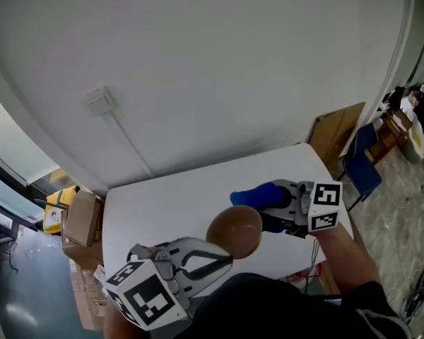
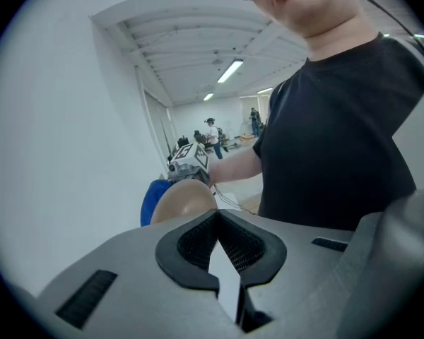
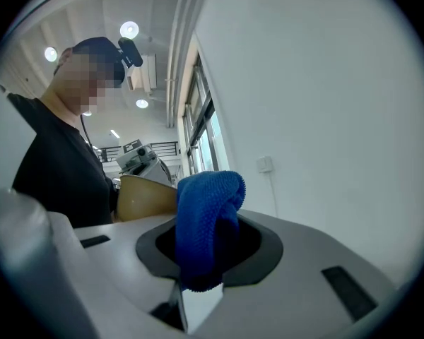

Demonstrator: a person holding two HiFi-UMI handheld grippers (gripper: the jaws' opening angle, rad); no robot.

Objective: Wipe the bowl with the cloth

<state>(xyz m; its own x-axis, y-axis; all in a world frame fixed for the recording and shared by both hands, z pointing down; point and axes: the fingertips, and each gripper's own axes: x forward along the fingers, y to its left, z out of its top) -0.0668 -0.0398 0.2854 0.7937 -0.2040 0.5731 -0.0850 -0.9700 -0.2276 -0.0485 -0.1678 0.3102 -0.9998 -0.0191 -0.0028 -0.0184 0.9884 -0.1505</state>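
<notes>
A brown bowl (image 1: 234, 232) hangs tilted above the white table (image 1: 155, 207). My left gripper (image 1: 222, 258) comes in from the lower left and is shut on the bowl's rim. In the left gripper view the bowl (image 2: 184, 199) rises just past the closed jaws of the left gripper (image 2: 216, 219). My right gripper (image 1: 274, 205) is shut on a blue cloth (image 1: 257, 195), which lies against the bowl's far edge. The right gripper view shows the cloth (image 3: 205, 214) bulging out of the right gripper (image 3: 210, 251), with the bowl (image 3: 145, 198) behind it.
Cardboard boxes (image 1: 81, 219) stand on the floor left of the table. A blue chair (image 1: 360, 162) and a leaning cardboard sheet (image 1: 336, 128) are at the right. A wall socket (image 1: 99, 100) with a cable sits on the white wall behind.
</notes>
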